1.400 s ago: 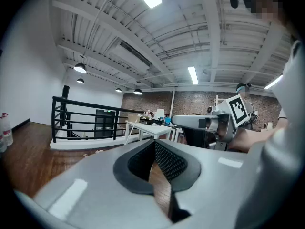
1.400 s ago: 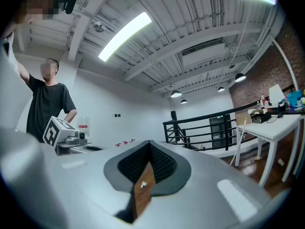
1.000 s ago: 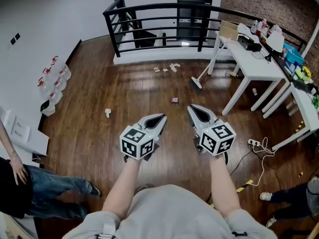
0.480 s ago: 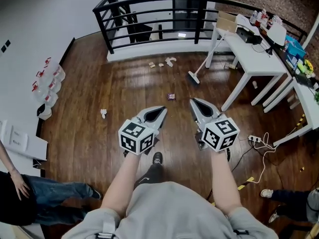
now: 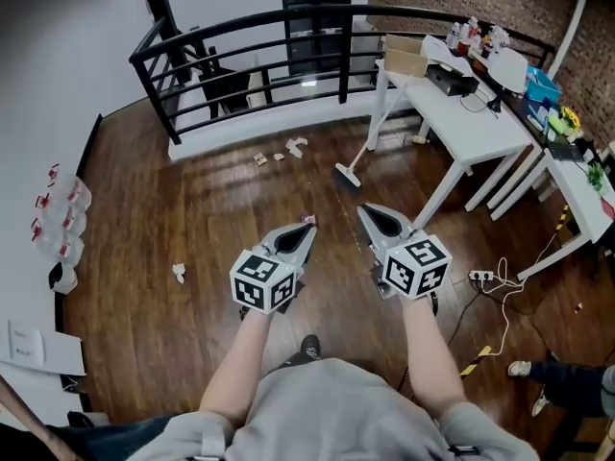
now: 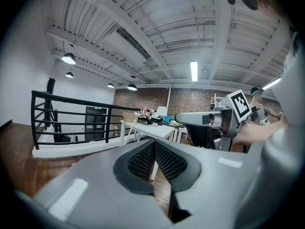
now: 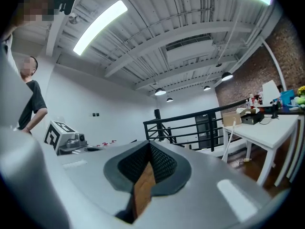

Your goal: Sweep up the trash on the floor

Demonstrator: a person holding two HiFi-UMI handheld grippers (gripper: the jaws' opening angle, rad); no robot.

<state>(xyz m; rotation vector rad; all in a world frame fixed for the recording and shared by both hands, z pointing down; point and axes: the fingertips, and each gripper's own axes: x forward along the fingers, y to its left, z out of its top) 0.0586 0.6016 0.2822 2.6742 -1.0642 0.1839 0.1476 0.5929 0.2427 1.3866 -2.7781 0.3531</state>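
Head view shows the white table (image 5: 478,134) nearer than a second ago. The broom (image 5: 350,171) leans at its left end, and trash scraps (image 5: 278,152) lie further left. The left gripper (image 5: 307,230) and right gripper (image 5: 368,211) are clamped together, empty. Likely next: fetching the broom.

No word or number is legible anywhere. The left gripper (image 5: 307,229) and right gripper (image 5: 366,209) each carry a cube (image 5: 262,281) showing only black-and-white square patterns.
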